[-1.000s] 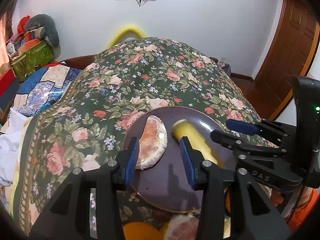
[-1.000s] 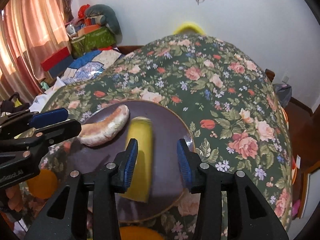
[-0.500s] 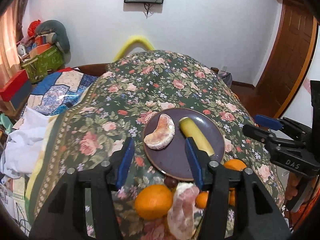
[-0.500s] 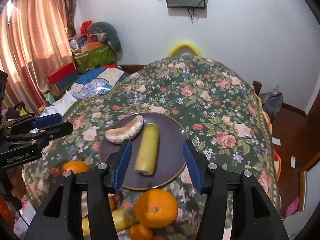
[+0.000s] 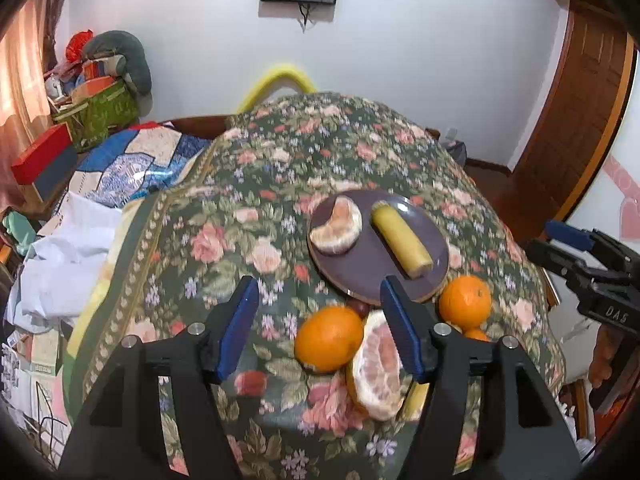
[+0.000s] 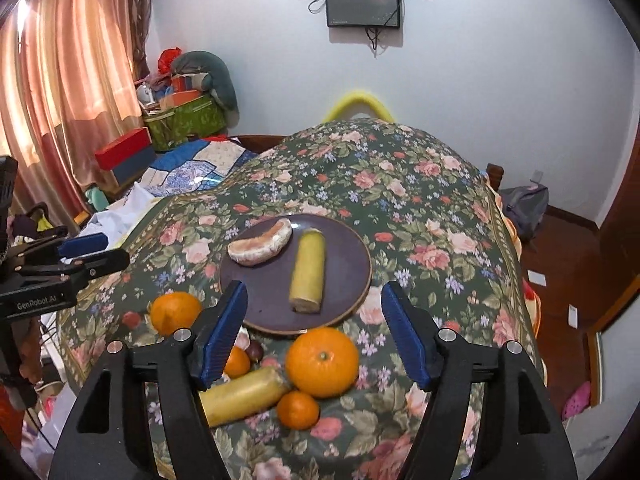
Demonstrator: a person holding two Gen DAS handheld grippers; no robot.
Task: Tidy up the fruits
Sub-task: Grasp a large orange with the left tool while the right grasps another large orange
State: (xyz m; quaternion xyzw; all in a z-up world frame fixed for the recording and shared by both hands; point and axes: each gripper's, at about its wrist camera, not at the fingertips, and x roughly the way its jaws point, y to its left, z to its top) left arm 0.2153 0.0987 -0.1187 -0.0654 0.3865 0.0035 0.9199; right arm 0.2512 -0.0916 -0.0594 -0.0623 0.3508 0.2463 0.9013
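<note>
A dark plate (image 6: 352, 252) holds a peeled pomelo piece (image 6: 260, 242) and a banana piece (image 6: 308, 270); oranges (image 6: 322, 362) lie near.

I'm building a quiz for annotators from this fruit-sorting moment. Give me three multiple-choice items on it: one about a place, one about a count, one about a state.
1. Where does the short banana piece lie?
A. on the purple plate
B. on the cloth beside the plate
C. between gripper fingers

2. How many fruit pieces are on the plate?
A. one
B. two
C. four

3. What state is the right gripper in?
A. shut on an orange
B. shut on nothing
C. open and empty

Answers:
1 A, it rests inside the plate's rim.
2 B, only the banana piece and the peeled pomelo wedge are there.
3 C, its blue pads stand wide apart with nothing between them.
</note>
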